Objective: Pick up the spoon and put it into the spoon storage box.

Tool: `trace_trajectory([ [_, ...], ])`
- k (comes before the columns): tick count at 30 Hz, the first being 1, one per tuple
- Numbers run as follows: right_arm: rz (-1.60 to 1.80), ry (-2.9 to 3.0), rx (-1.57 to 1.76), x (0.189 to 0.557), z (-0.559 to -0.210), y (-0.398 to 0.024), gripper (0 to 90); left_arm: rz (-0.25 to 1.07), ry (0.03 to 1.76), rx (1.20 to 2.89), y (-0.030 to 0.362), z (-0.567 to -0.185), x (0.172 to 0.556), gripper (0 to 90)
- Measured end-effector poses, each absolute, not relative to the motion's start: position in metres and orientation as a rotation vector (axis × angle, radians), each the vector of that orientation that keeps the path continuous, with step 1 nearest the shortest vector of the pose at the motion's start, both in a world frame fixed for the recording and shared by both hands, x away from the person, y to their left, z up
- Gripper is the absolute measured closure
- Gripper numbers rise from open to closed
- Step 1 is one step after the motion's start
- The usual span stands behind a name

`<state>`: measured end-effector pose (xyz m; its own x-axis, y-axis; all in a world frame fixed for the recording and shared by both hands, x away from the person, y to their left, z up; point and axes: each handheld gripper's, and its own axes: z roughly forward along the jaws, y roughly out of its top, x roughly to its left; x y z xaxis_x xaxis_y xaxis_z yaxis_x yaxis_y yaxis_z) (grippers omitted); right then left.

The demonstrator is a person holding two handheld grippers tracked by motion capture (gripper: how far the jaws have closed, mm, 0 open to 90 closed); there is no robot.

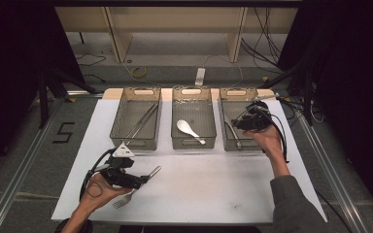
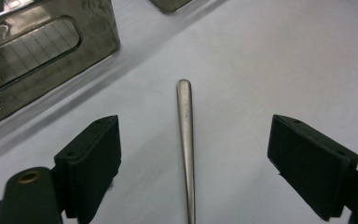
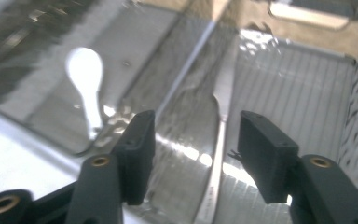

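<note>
A metal fork [image 1: 137, 184] lies on the white table sheet at the near left, tines toward the person. My left gripper [image 1: 144, 178] sits low over it and is open. Its handle [image 2: 185, 126] runs up the middle between the two jaws [image 2: 196, 128], touching neither. My right gripper [image 1: 241, 122] hovers over the right-hand metal bin [image 1: 238, 93], also open [image 3: 196, 135]. A metal utensil that looks like a table knife [image 3: 220, 121] lies on the bin floor below the gap between the jaws, clear of both pads.
Three metal bins stand in a row at the far side of the sheet. The left bin [image 1: 118, 121] holds tongs [image 1: 143, 120]. The middle bin [image 1: 212, 121] holds a white spoon [image 1: 188, 129]. Metal rails run along both sides of the table.
</note>
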<state>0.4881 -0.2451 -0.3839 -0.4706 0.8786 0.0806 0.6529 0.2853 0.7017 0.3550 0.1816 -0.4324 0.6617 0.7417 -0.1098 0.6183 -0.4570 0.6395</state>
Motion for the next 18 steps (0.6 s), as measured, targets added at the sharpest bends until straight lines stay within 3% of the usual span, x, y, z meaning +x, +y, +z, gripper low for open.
trace_trajectory([
  [6, 1.112, 2.263, 1.267, 0.449, -0.38, -0.242, 36.1, 0.232, 1.057, 2.24, 0.181, -0.433, 0.357, 18.9],
  [18, 1.276, 2.261, 1.112, 0.385, -0.405, -0.242, 33.8, 0.211, 1.102, 2.407, 0.17, -0.44, 0.363, 38.8],
])
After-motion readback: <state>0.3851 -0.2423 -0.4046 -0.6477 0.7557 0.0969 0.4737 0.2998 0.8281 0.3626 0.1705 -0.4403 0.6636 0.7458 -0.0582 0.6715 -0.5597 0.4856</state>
